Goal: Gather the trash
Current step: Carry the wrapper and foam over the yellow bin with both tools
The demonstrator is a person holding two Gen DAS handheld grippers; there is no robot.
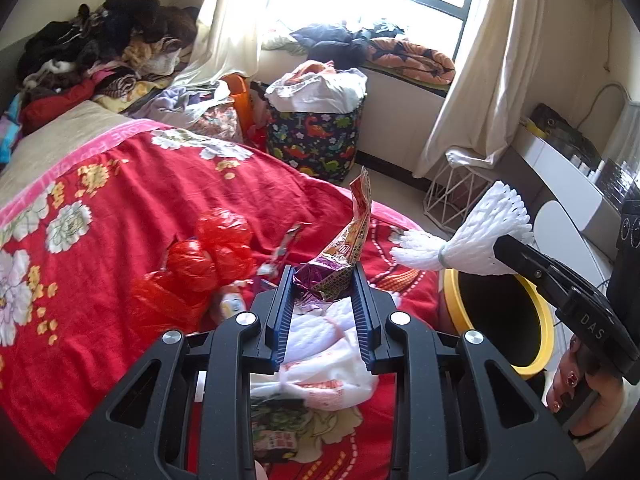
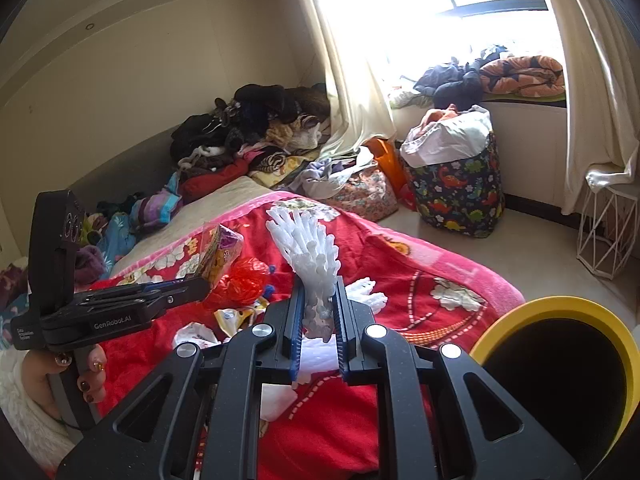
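- Left gripper [image 1: 325, 280]: jaws narrow, clamped on a crumpled snack wrapper [image 1: 347, 252]; the wrapper's free end sticks up above the jaws.
- Right gripper [image 2: 317, 312]: jaws narrow, pinching a white foam fruit net [image 2: 310, 254], which fans out beyond the tips.
- Bin [image 1: 507, 320]: black w/ yellow rim, at the bed's edge, on the right-gripper side; in left wrist view the foam net hangs over or just beside its mouth.
- Still on the red floral blanket [image 1: 132, 184]: red plastic bag [image 1: 208, 268], white printed bag [image 1: 332, 352] under the left jaws, small wrappers btwn them.
- Step in hand (judged): carry both pieces to the bin and drop.
- To do it well: bring each piece fully over the opening, not the rim, before letting go; the net is springy and light, so release low inside the mouth. The wrapper's tall end may catch the rim, so tip it in end-first. Go one gripper at a time to avoid a clash over the bin.
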